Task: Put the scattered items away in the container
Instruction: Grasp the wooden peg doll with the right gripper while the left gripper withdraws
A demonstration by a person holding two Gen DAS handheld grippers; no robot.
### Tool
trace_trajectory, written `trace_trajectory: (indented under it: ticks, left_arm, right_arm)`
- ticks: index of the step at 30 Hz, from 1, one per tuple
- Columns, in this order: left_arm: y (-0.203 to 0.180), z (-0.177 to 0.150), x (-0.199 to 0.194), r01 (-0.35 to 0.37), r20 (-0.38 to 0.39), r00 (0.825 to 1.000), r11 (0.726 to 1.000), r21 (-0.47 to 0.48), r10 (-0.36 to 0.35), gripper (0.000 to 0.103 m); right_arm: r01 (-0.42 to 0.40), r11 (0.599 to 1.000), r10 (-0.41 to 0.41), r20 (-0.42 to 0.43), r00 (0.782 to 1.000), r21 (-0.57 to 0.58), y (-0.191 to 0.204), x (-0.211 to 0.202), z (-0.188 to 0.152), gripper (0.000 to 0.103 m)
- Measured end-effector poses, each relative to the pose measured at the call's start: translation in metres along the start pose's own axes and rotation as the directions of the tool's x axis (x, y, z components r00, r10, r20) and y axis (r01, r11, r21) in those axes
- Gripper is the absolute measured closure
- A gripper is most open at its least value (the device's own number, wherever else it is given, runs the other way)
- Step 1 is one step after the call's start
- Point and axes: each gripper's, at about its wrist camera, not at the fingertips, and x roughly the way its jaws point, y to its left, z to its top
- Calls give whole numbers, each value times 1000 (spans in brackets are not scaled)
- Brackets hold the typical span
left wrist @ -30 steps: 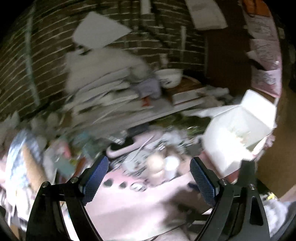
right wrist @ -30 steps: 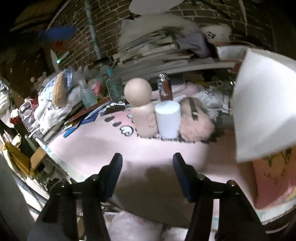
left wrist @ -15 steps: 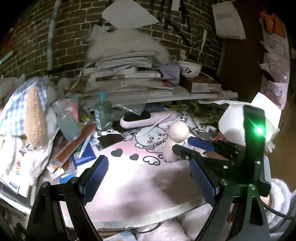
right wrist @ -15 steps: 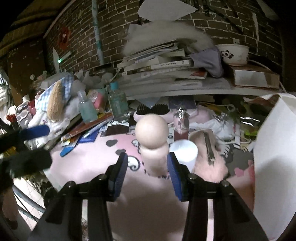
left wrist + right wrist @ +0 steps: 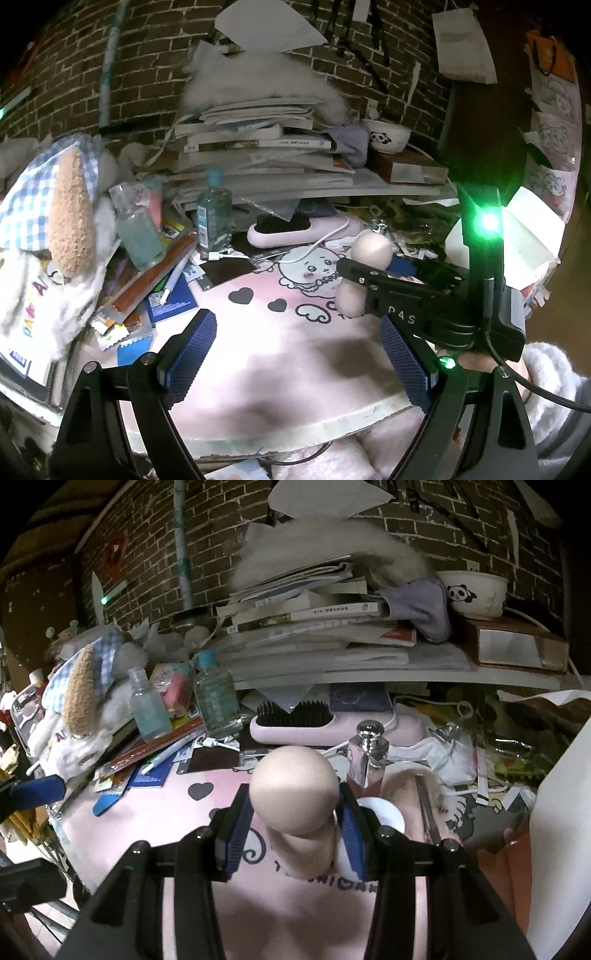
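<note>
- My right tongs (image 5: 295,830) sit around the wooden peg doll (image 5: 295,805), one blue pad on each side of its body below the round head. The pads look pressed to it, though a thin gap cannot be ruled out.
- The doll stands on the pink mat (image 5: 258,362) that covers the surface, just in front of a white cup (image 5: 384,812) and a perfume bottle (image 5: 367,757).
- Risk: the body is smooth and tapered. A loose pinch could let it slip or swing by its heavy head when lifted.
- Risk: lifting forward could knock the cup or tip the bottle behind it.
- The white box (image 5: 532,236) stands open at the right, near the doll.
- Both tongs angle downward toward the mat.
- My left tongs (image 5: 295,354) hang wide open and empty over the mat's near edge, just beside the right tool.
</note>
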Motion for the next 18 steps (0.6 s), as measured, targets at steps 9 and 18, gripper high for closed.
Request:
trace_trajectory:
  ticks: [9, 18]
  left_arm:
    - [4, -1, 0, 1, -3, 1000, 1000, -16, -2, 15]
    - [6, -3, -1, -5, -6, 1000, 1000, -21, 5, 15]
  right_arm:
    - [6, 1000, -6, 17, 1000, 4, 0, 3, 0, 66]
    - [-9, 1000, 9, 42, 999, 0, 1, -7, 4, 66]
